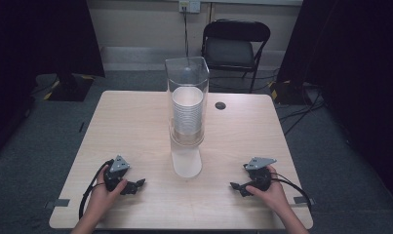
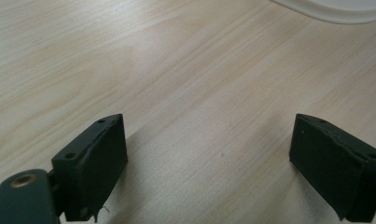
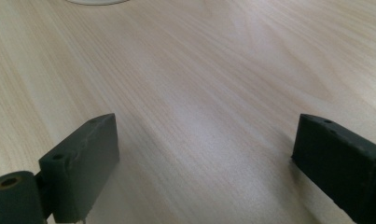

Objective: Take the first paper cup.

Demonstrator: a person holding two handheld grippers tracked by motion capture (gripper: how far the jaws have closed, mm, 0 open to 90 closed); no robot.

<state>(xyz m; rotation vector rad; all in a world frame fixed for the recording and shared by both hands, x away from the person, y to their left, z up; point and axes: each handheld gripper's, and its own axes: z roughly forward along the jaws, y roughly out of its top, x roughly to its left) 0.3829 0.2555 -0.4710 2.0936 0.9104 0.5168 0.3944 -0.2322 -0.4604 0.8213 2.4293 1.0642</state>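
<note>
A tall clear dispenser [image 1: 186, 100] holding a stack of white cups [image 1: 187, 114] stands upright at the middle of the light wooden table [image 1: 135, 122]. Its white base [image 1: 186, 163] reaches toward me. My left gripper [image 1: 137, 185] rests on the table at the near left, held by a hand, and points toward the centre. Its jaws stand wide apart over bare wood [image 2: 209, 158]. My right gripper [image 1: 236, 186] rests at the near right, also pointing inward, its jaws wide with nothing between them [image 3: 204, 163]. The white base's edge [image 2: 335, 11] shows at the top of the left gripper view.
A small dark round disc [image 1: 220, 105] sits in the table top right of the dispenser. A black folding chair [image 1: 235, 44] stands behind the table. Dark curtains hang at both sides. Cables trail from each gripper over the near edge.
</note>
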